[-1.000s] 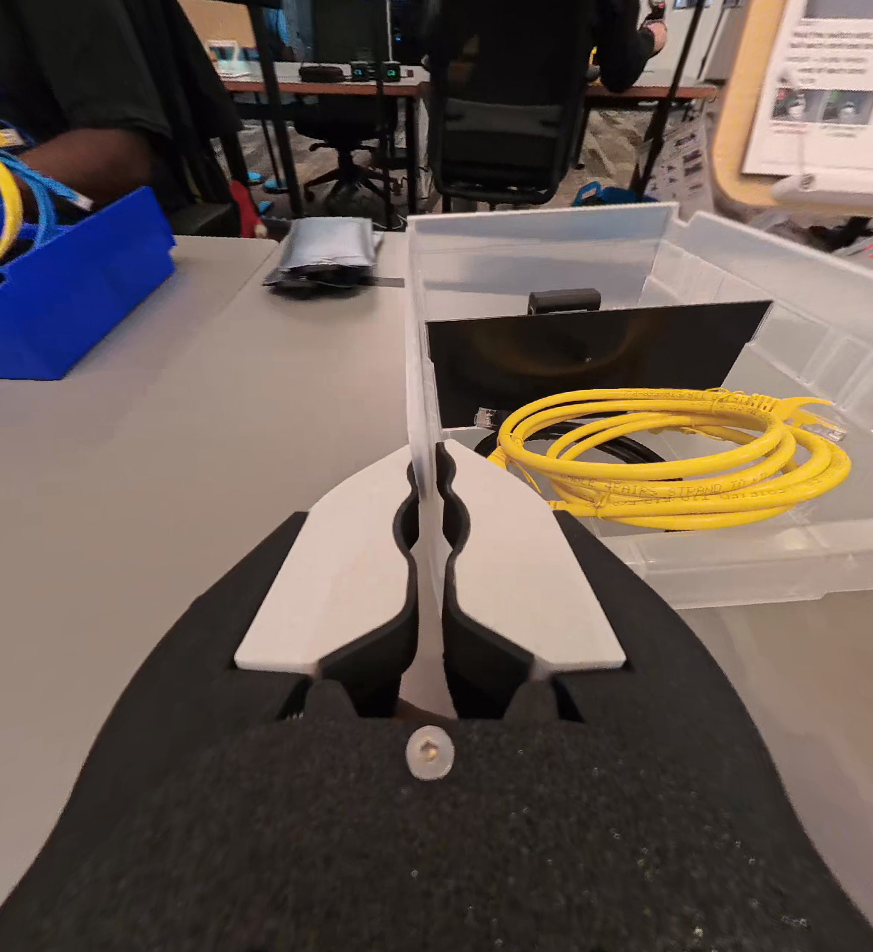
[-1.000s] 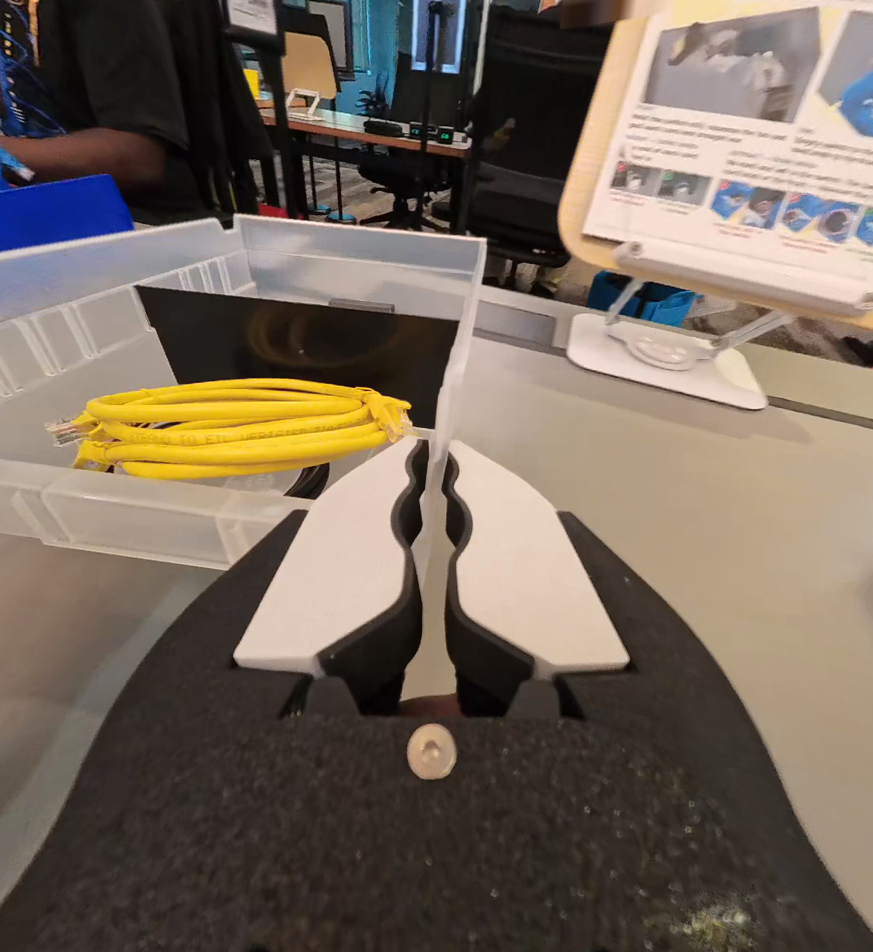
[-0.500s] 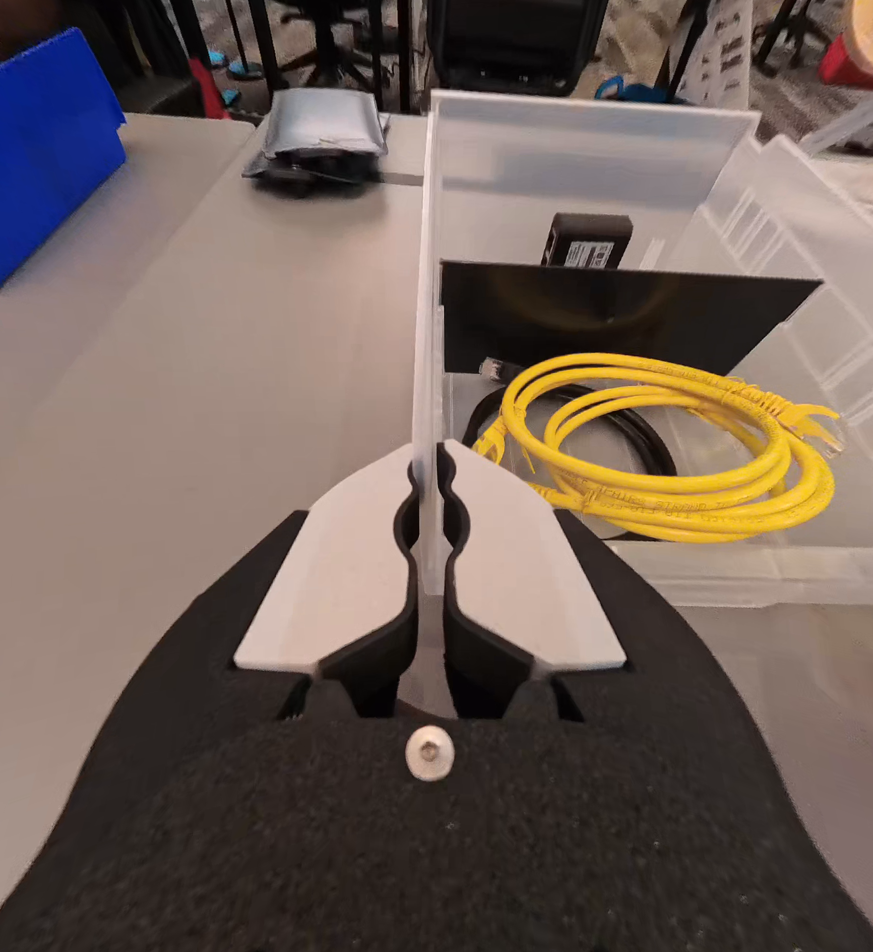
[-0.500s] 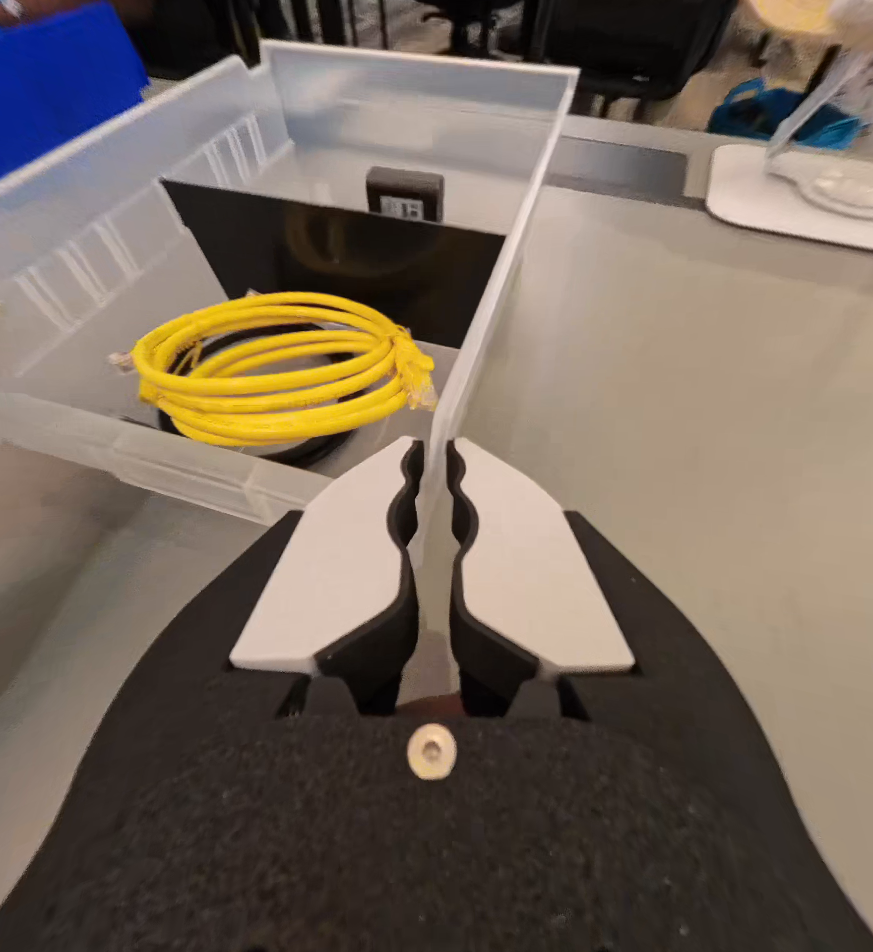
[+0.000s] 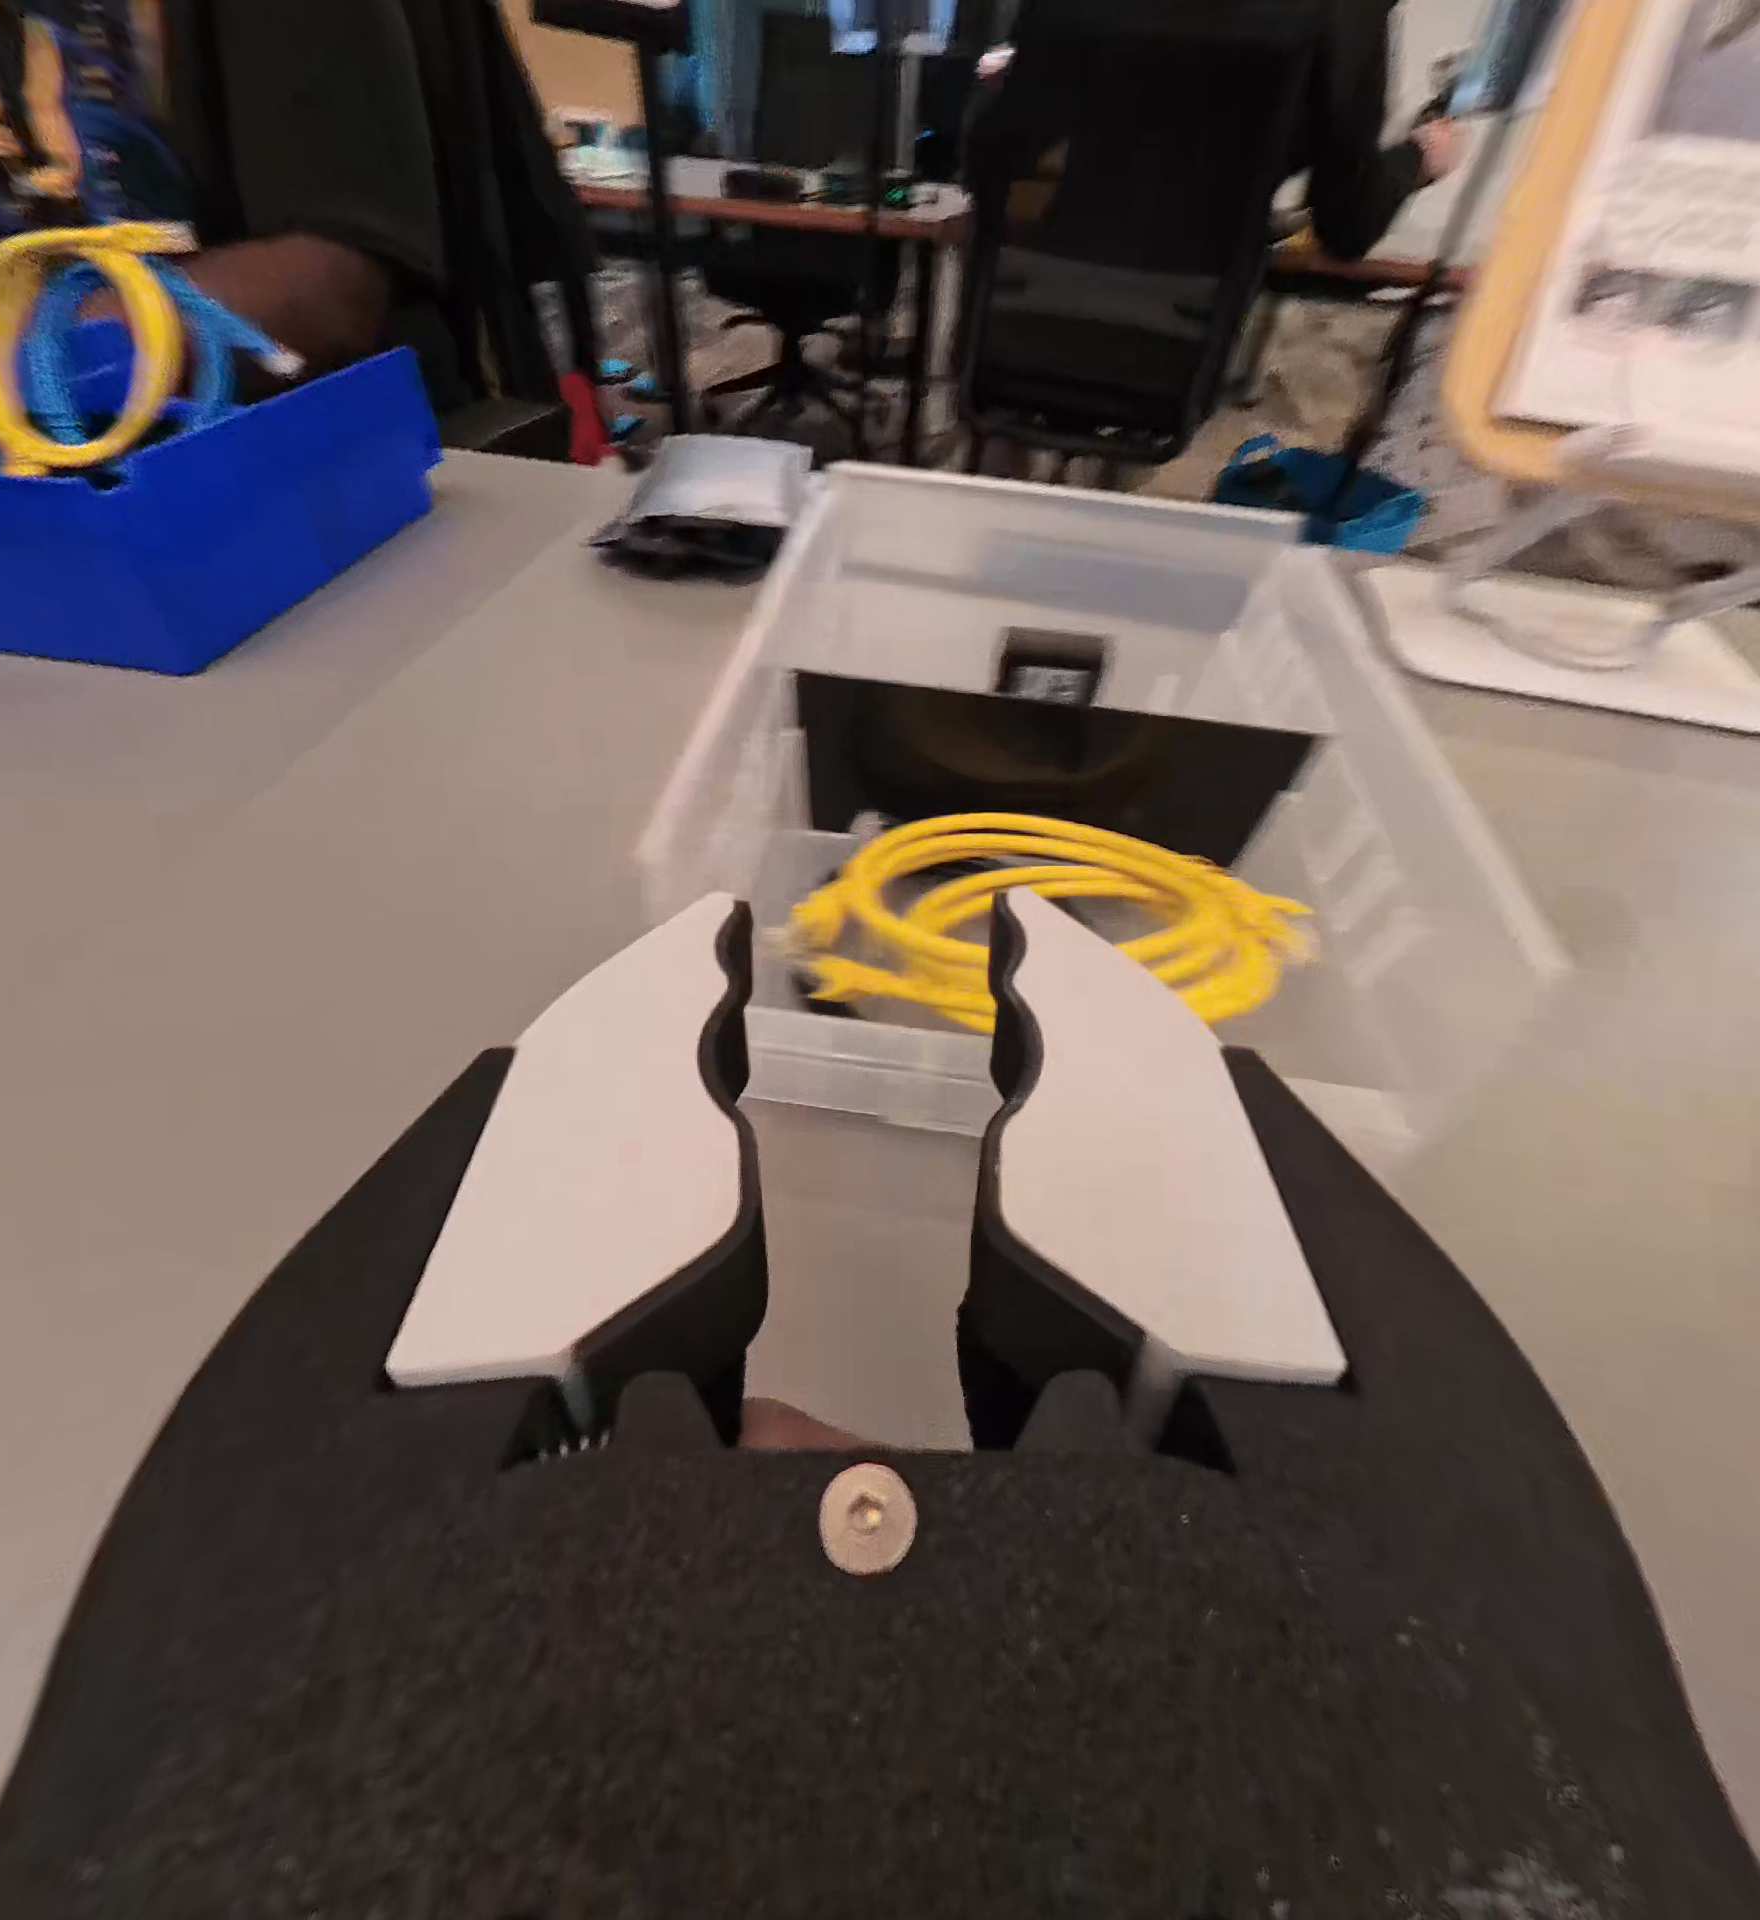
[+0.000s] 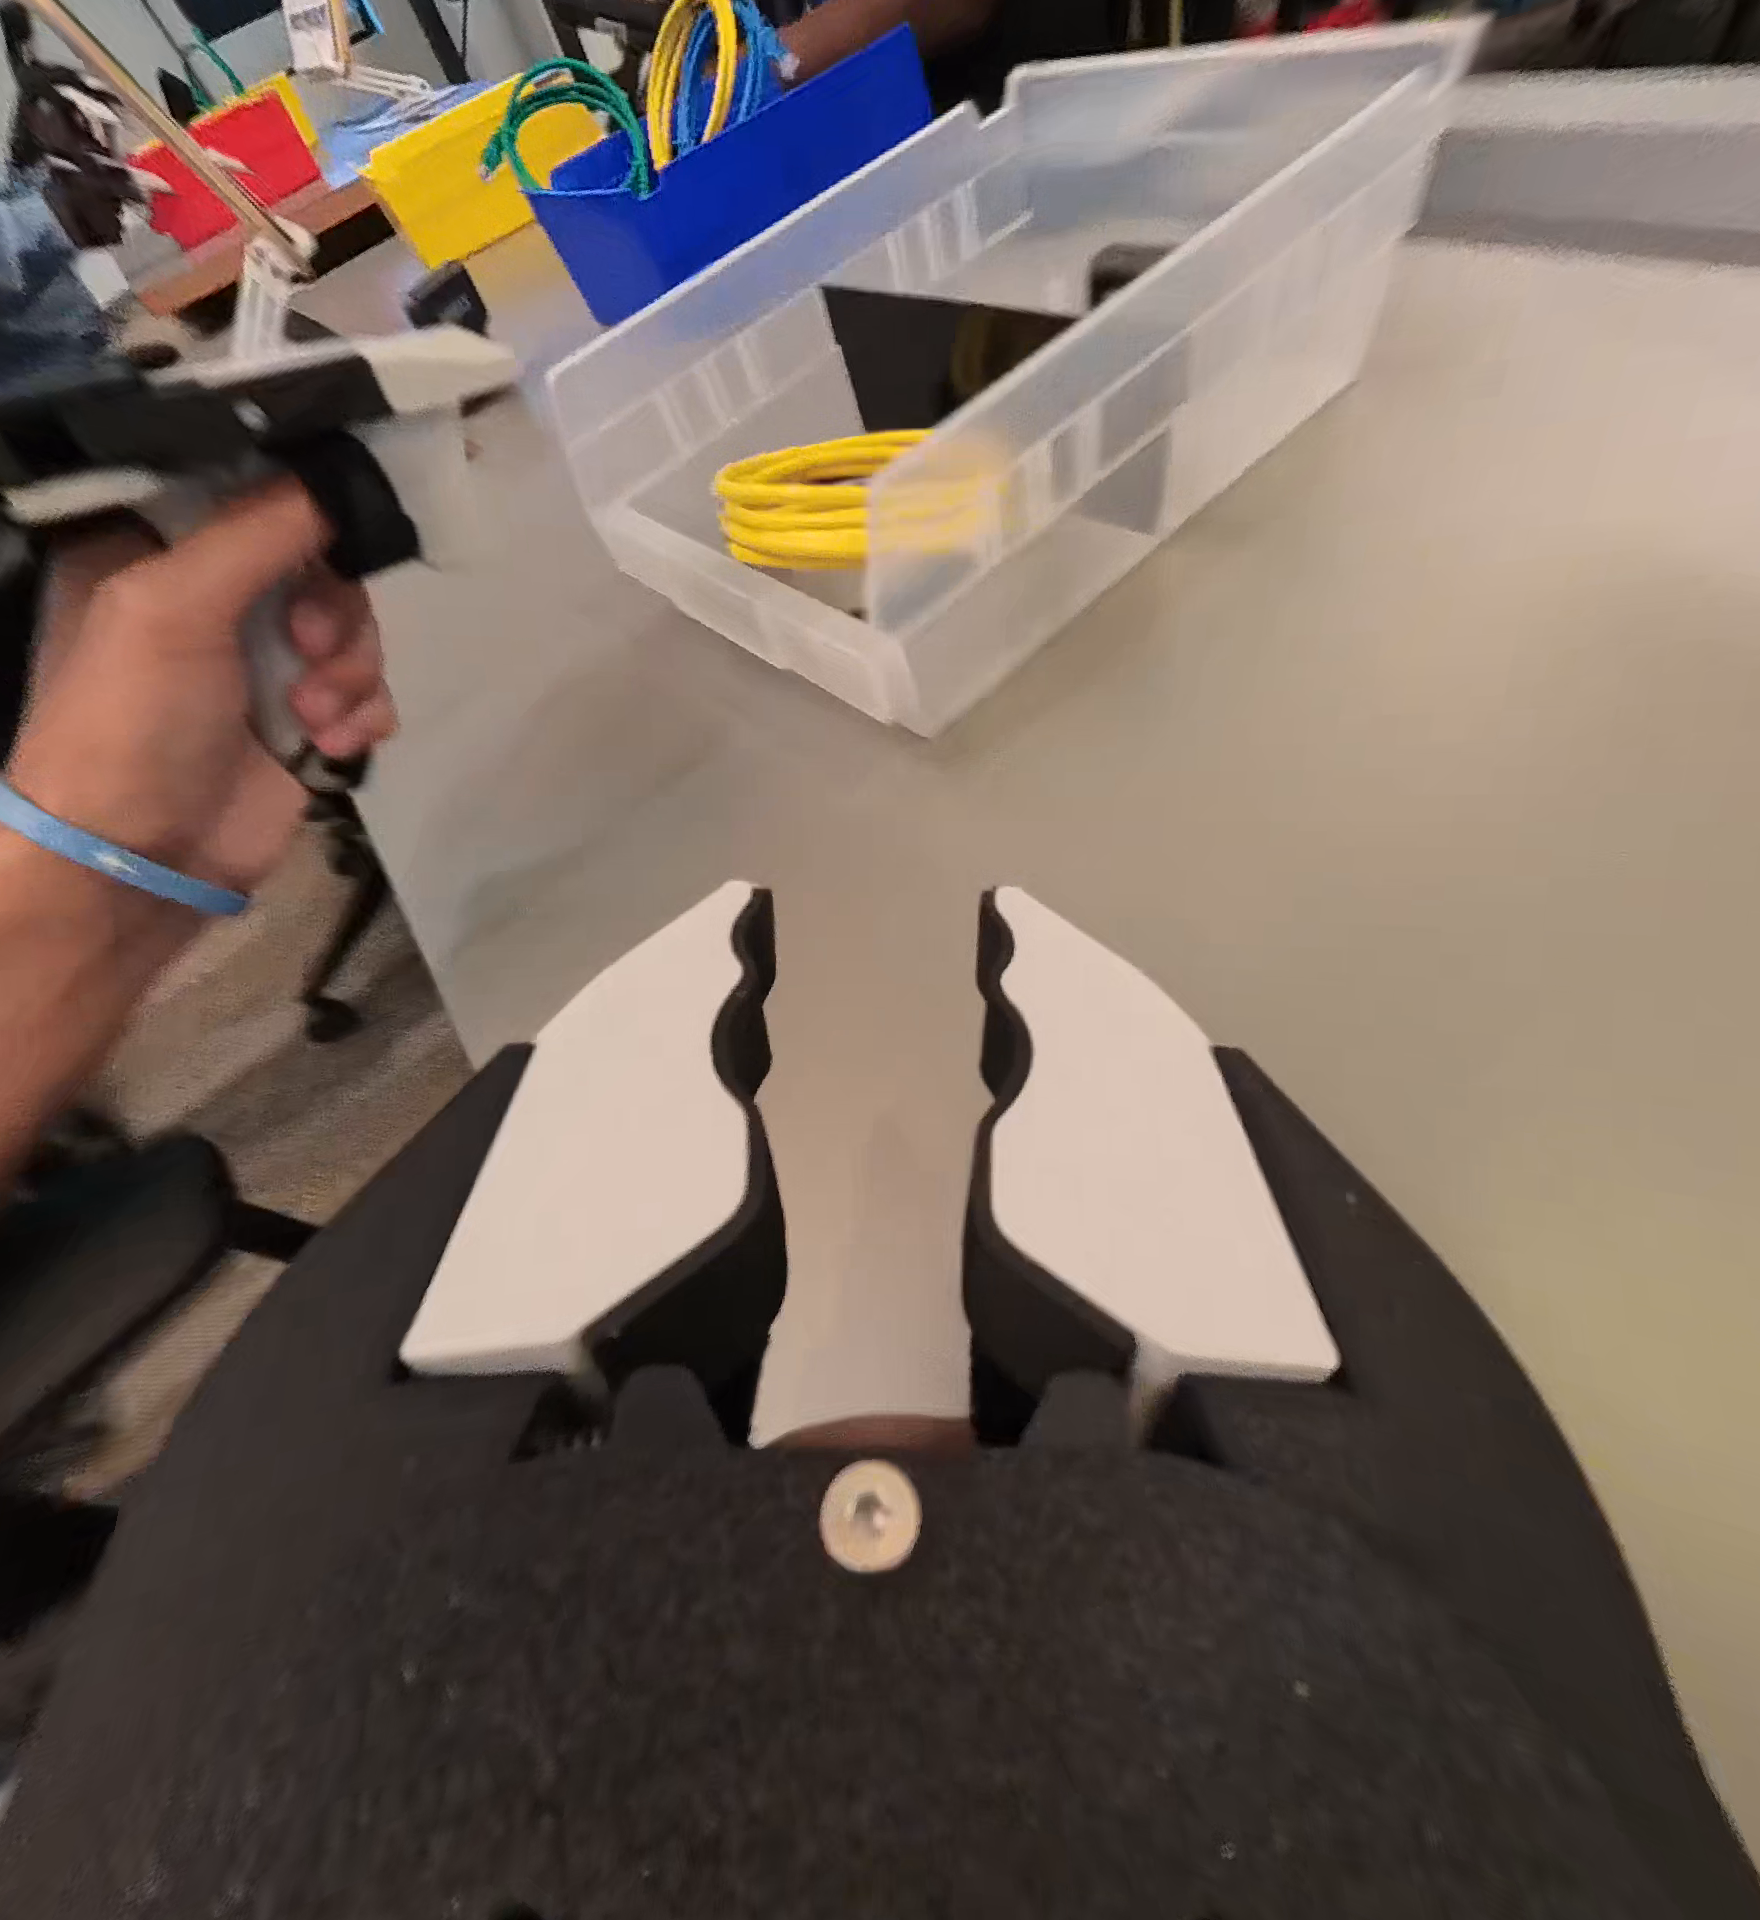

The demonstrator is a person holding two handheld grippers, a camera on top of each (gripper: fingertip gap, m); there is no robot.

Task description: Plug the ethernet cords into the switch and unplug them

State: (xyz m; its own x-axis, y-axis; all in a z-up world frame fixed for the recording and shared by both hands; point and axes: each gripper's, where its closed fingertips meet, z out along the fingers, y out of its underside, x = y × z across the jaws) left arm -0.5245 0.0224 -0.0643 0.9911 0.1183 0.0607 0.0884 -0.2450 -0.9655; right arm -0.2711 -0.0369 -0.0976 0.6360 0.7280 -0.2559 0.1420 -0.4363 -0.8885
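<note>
The left gripper (image 5: 868,935) is held above the grey table (image 5: 232,935), just before the near end of a clear bin (image 5: 1427,831); its two fingers (image 5: 627,1091) stand well apart and nothing is between the pads, only the near wall of the bin shows through the gap. The right gripper (image 6: 876,914) is also wide open and bare; under its gap there is only table, and the bin (image 6: 1167,260) lies well apart from it, farther off and slanted.

The yellow cord (image 5: 1063,914) is coiled in the front compartment of the bin, on the floor of it; its plugs stick out at both sides of the coil; a black cord lies under it, mostly hidden. In the right wrist view the same coil (image 6: 803,499) sits behind the clear side wall. Behind the coil a black panel (image 5: 1052,779) stands across the bin, and behind that panel a small black box (image 5: 1050,665) shows; I cannot tell if this is the switch.

In the right wrist view a hand (image 6: 159,686) with a blue wristband holds the handle of the left gripper at the table edge. A blue bin (image 5: 180,551) with yellow and blue cords stands far left on the table; a grey pouch (image 5: 710,499) lies beyond the clear bin; a board on a stand (image 5: 1665,260) is at the right. The left wrist view is blurred.
</note>
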